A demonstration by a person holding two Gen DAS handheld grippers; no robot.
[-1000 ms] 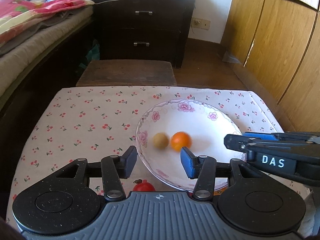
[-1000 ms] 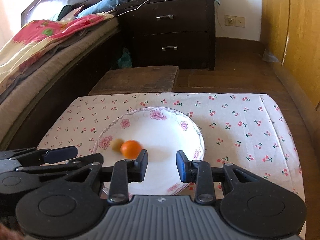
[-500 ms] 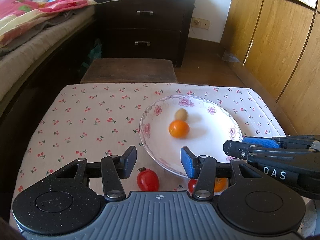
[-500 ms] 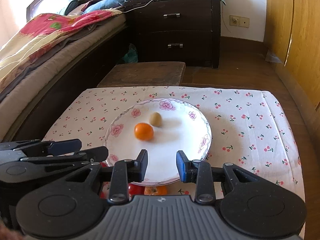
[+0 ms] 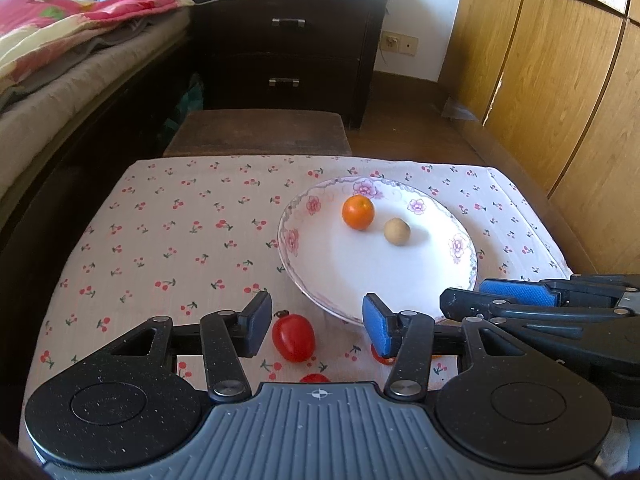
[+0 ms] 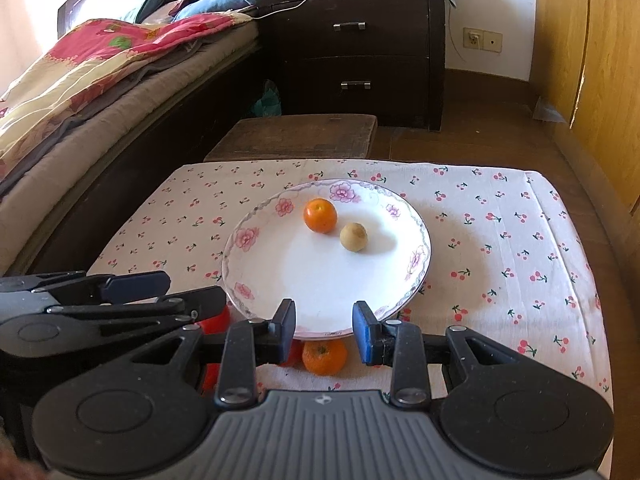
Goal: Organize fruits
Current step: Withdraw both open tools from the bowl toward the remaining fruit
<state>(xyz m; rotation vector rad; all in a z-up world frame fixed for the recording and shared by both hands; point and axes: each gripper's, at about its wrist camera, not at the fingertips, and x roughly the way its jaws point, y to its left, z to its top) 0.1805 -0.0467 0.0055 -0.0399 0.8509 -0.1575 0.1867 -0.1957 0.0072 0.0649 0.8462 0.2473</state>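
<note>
Orange (image 6: 320,215) + brown fruit (image 6: 353,237) on plate (image 6: 256,280); left tongs (image 5: 316,320), right tongs (image 6: 325,327) both agape, empty.

Glossy ceramic plate (image 5: 294,240); matt cotton tablecloth (image 5: 160,240); wood wardrobe (image 5: 560,80).

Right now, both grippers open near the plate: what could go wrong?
1. The round orange tangerine and small tan fruit lie loose on the white floral plate; a nudge could roll them.
2. The red cherry tomato between the left gripper's open jaws could be squashed.
</note>
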